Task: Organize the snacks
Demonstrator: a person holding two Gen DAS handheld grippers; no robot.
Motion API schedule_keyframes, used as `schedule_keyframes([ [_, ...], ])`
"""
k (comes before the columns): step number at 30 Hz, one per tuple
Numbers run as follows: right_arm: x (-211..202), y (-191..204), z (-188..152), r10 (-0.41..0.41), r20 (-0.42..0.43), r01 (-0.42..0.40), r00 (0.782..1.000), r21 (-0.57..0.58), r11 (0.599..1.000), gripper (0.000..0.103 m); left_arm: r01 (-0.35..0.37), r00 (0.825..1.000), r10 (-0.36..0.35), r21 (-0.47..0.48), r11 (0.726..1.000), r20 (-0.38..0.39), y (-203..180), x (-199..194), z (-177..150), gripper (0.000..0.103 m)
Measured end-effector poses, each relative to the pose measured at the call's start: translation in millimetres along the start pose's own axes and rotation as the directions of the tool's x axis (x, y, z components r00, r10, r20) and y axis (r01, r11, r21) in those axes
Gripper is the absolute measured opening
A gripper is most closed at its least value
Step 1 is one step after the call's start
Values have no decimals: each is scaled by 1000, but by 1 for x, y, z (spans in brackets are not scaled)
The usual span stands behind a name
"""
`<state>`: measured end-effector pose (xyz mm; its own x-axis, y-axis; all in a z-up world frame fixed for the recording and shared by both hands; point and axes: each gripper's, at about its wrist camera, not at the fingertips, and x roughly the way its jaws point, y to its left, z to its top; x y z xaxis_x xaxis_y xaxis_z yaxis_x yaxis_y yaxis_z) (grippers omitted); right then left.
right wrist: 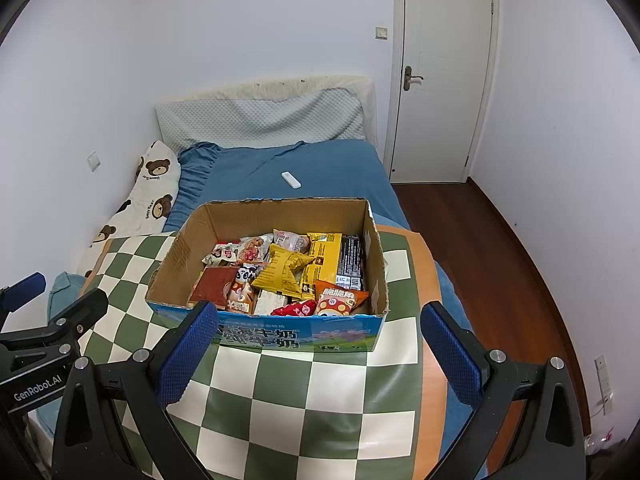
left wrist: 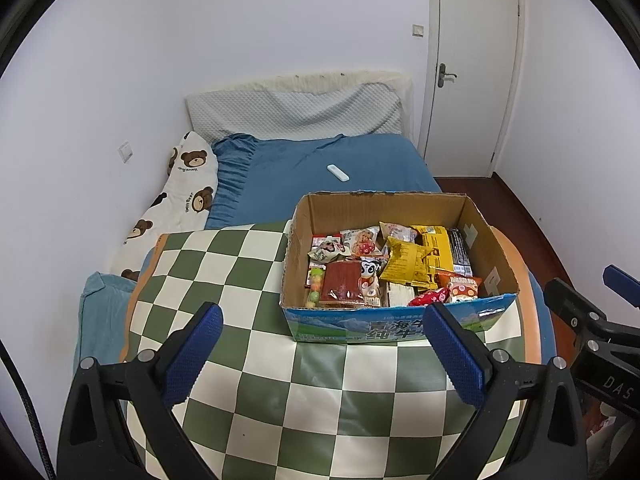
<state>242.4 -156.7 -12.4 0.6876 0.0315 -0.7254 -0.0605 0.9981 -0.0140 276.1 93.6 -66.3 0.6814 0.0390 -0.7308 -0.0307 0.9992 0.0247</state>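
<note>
Both the left tongs (left wrist: 322,354) and the right tongs (right wrist: 318,350) hang wide open and empty above the green-checkered mat (left wrist: 248,364), side by side. Just ahead of them sits the open cardboard box (right wrist: 182,256) packed with snack packets, a crumpled yellow bag (right wrist: 284,274) on top. Beyond the box, a white remote (left wrist: 338,173) lies on the blue bed (left wrist: 280,168).

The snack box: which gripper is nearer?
Right, marginally. The right gripper faces the snack box head-on; the left gripper hangs back toward its left corner. Both open, empty.
</note>
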Motion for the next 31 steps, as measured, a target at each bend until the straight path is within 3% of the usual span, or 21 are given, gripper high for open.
schedule_keyframes([
  [31, -11, -1, 3, -6, 13, 6, 1000, 9, 1000, 103, 7, 1000, -7, 6, 1000, 20, -6, -5, -1, 103],
])
